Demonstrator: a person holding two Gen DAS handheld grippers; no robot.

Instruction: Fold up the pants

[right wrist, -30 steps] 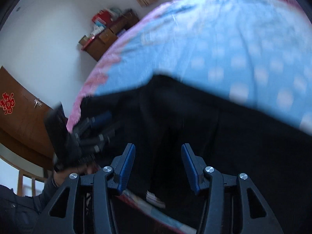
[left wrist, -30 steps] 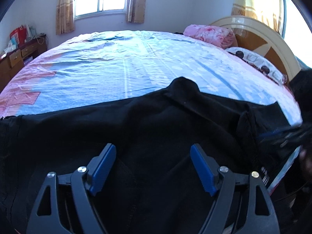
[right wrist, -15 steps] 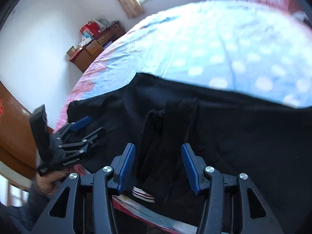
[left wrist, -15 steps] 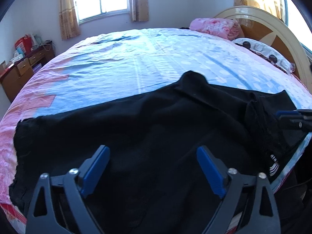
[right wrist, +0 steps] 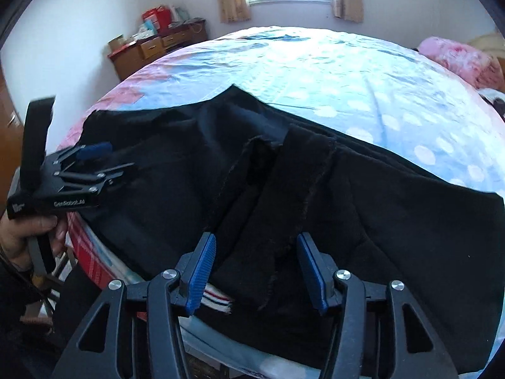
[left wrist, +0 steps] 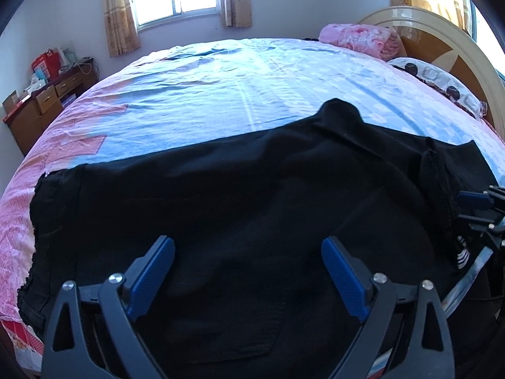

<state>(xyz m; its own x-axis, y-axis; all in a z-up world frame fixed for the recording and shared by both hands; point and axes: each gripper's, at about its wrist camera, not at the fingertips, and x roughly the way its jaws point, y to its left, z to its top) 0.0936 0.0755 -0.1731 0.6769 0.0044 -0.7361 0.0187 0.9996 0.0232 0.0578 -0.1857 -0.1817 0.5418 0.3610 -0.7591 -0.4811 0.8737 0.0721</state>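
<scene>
Black pants [left wrist: 240, 208] lie spread across the near edge of the bed [left wrist: 252, 88], on the blue and pink sheet. One corner of the fabric peaks up toward the middle of the bed. My left hand-held gripper [left wrist: 247, 271] hovers over the pants, jaws wide apart, nothing between them. My right hand-held gripper [right wrist: 257, 271] is over the waist end where the cloth bunches into folds; jaws apart, narrower than the left, a ridge of fabric sits between the blue pads, can't tell if they touch it. A striped tag [right wrist: 217, 301] shows at the pants' edge. Pink pillow [left wrist: 359, 39] by the headboard [left wrist: 442, 41], wooden dresser [left wrist: 41, 101] against the far wall.
</scene>
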